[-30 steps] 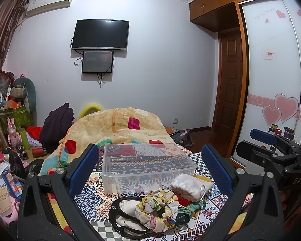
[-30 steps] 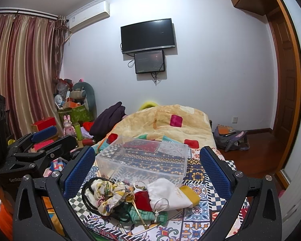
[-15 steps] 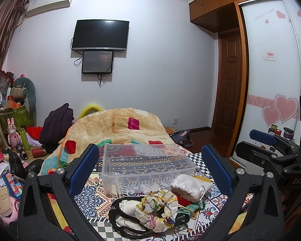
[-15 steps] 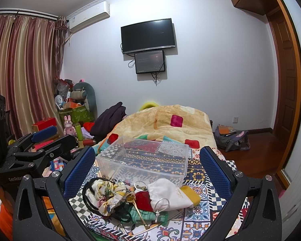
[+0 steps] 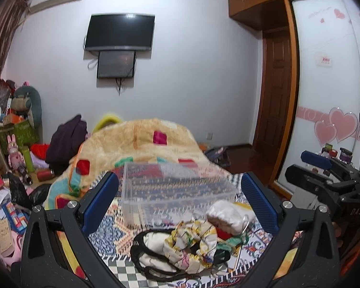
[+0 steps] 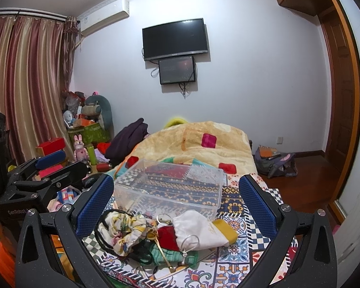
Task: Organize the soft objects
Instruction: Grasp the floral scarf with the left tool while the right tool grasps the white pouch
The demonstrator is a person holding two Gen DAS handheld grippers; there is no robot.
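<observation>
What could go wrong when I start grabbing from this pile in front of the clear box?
The soft items lie tangled with cords and a metal ring, so lifting the white pouch may drag neighbours along. The clear box is light and sits on bedding; a nudge could slide it.

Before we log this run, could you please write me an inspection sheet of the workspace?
Surface: patterned bedspread, beige blanket heaped behind.
Job's things: clear plastic box, seemingly empty; in front, a pile with white drawstring pouch, floral scrunchie, red, green and yellow fabric pieces.
Clutter: dark clothes, toys and boxes beside the bed, bag on the floor.
Grippers: left gripper and right gripper open, holding nothing, above the pile.
Cables: wires hang below the wall screens.
Surroundings: curtains, air conditioner, wooden door.
</observation>
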